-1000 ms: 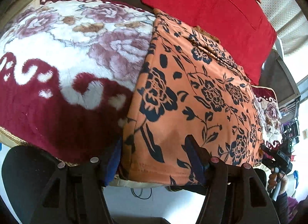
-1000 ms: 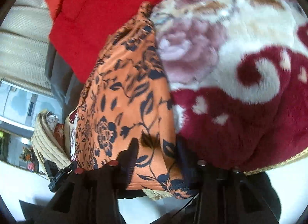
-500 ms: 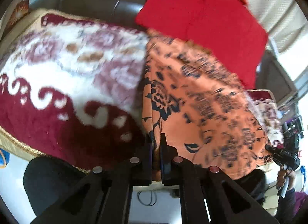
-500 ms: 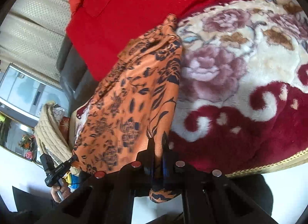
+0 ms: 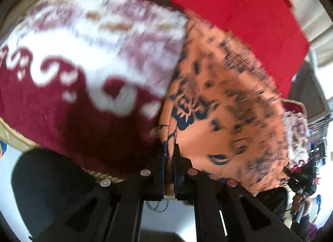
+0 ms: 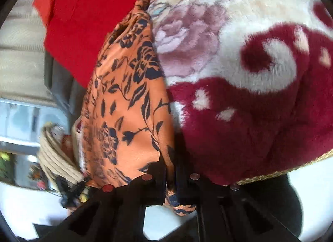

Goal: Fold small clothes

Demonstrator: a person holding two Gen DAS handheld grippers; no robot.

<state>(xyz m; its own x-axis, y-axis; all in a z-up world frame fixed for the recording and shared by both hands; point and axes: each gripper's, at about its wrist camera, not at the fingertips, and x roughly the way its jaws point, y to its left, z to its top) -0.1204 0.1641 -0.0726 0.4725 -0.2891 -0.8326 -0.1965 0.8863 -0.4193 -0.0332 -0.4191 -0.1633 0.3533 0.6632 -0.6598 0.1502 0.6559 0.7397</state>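
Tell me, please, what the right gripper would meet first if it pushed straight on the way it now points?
The right gripper is shut on the orange floral garment, so more of that cloth lies directly ahead. Just beyond its edge, probably the plush floral blanket; depth is hard to judge through the fisheye.

In the left wrist view, motion blur smears the navy flowers on the thin orange printed garment (image 5: 224, 104) and the cream scrolls of the plush maroon blanket (image 5: 68, 87) beside it. The black left gripper (image 5: 169, 154) hides the garment's pinched hem; the black right gripper (image 6: 171, 165) likewise covers its corner.
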